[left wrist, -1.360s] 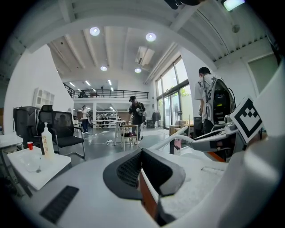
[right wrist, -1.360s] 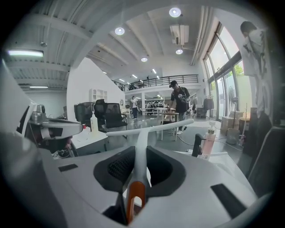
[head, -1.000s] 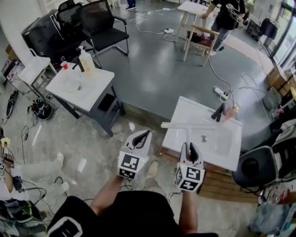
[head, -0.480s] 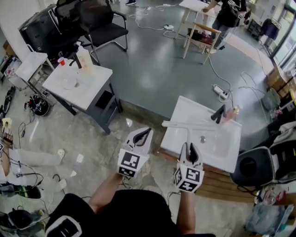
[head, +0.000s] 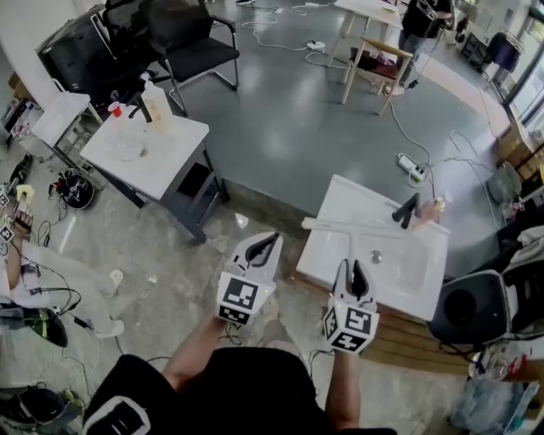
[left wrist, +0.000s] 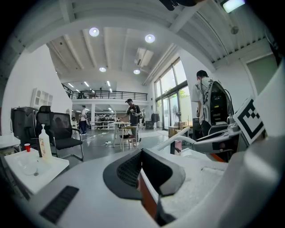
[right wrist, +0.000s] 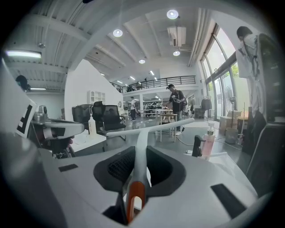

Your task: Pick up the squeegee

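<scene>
The squeegee (head: 347,228) is white and T-shaped, with an orange handle end (right wrist: 136,196). Its blade (right wrist: 151,127) hangs crosswise above the near-left rim of the white sink (head: 340,197). My right gripper (head: 350,273) is shut on its handle, which runs straight out between the pads. My left gripper (head: 262,248) is held level beside it over the floor, left of the sink. In the left gripper view the left gripper (left wrist: 141,156) has its dark pads together with nothing between them.
A black faucet (head: 406,209) and a pink soap bottle (head: 436,207) stand at the sink's far edge. To the left is a white table (head: 161,166) with a bottle. Black chairs (head: 191,42), a power strip (head: 412,166) with cables and a person (head: 425,21) are further off.
The view has drifted slightly over the floor with the person. Both grippers keep their places in front of the body, and the squeegee stays in the right jaws.
</scene>
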Motion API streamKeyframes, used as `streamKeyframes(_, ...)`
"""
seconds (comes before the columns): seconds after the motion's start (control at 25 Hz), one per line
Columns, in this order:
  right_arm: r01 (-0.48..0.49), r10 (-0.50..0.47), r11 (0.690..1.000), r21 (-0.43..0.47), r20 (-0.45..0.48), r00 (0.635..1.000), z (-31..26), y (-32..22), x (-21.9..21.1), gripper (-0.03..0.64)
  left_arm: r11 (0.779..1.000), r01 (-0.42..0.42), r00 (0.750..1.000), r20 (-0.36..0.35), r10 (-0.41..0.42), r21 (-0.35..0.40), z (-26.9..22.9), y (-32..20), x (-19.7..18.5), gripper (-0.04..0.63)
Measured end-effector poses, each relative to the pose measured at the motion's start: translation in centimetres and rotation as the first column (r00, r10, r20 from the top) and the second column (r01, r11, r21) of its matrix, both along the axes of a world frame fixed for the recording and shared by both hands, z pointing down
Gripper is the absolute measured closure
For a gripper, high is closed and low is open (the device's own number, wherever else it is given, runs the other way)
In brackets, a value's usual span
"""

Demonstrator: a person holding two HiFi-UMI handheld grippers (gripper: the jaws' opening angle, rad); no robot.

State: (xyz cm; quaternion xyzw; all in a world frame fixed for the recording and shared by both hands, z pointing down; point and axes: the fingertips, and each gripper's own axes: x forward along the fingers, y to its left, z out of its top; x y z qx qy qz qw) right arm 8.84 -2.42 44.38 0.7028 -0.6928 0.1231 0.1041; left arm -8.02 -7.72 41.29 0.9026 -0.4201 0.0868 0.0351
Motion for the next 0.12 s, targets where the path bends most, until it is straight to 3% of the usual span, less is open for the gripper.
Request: streamKeyframes(0.12, 0.005, -0.005, 1.0, 0.006, 0.001, 1.0, -0.4, -0.16, 0.03, 0.54, 1.0, 0.005, 1.0, 0.002, -0.005, 0.0, 0.02, 0.09, 0.09, 0.594)
